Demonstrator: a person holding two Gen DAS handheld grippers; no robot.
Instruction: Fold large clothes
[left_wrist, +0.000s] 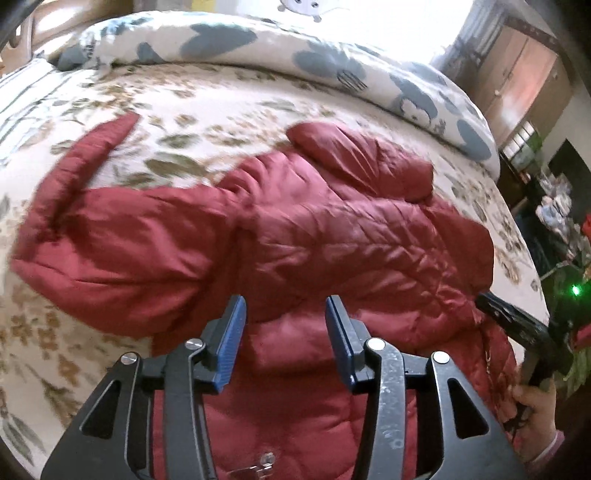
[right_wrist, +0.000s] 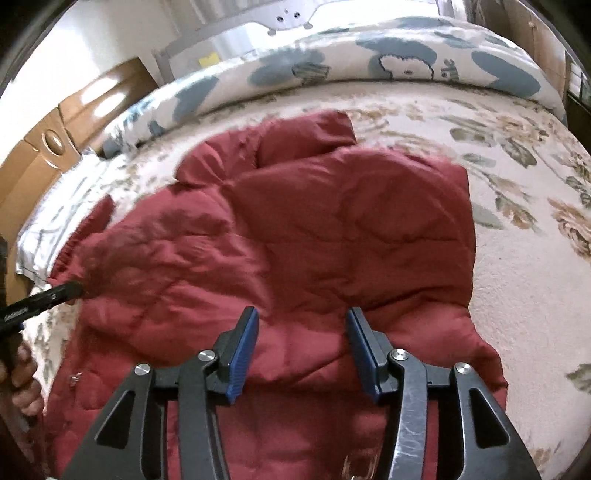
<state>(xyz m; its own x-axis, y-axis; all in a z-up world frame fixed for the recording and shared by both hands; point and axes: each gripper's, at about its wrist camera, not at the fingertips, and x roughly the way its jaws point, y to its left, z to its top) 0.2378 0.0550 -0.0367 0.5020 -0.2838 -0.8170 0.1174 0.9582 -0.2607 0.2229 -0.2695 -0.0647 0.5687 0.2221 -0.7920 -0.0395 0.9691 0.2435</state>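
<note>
A dark red quilted jacket (left_wrist: 314, 236) lies spread on a floral bedspread (left_wrist: 207, 99). One sleeve (left_wrist: 85, 162) stretches to the left and a second sleeve (left_wrist: 362, 162) lies folded over the body. My left gripper (left_wrist: 284, 314) is open and empty, just above the jacket's lower part. The jacket also shows in the right wrist view (right_wrist: 332, 229). My right gripper (right_wrist: 301, 328) is open and empty above the jacket's lower right part. The right gripper shows as a black tool (left_wrist: 517, 328) at the jacket's right edge in the left wrist view.
A rolled white and blue duvet (left_wrist: 332, 62) lies along the far side of the bed. Wooden cabinets (right_wrist: 55, 147) stand beyond the bed on the left, and a wardrobe (left_wrist: 524, 74) on the right. The bedspread (right_wrist: 524, 258) is bare to the right of the jacket.
</note>
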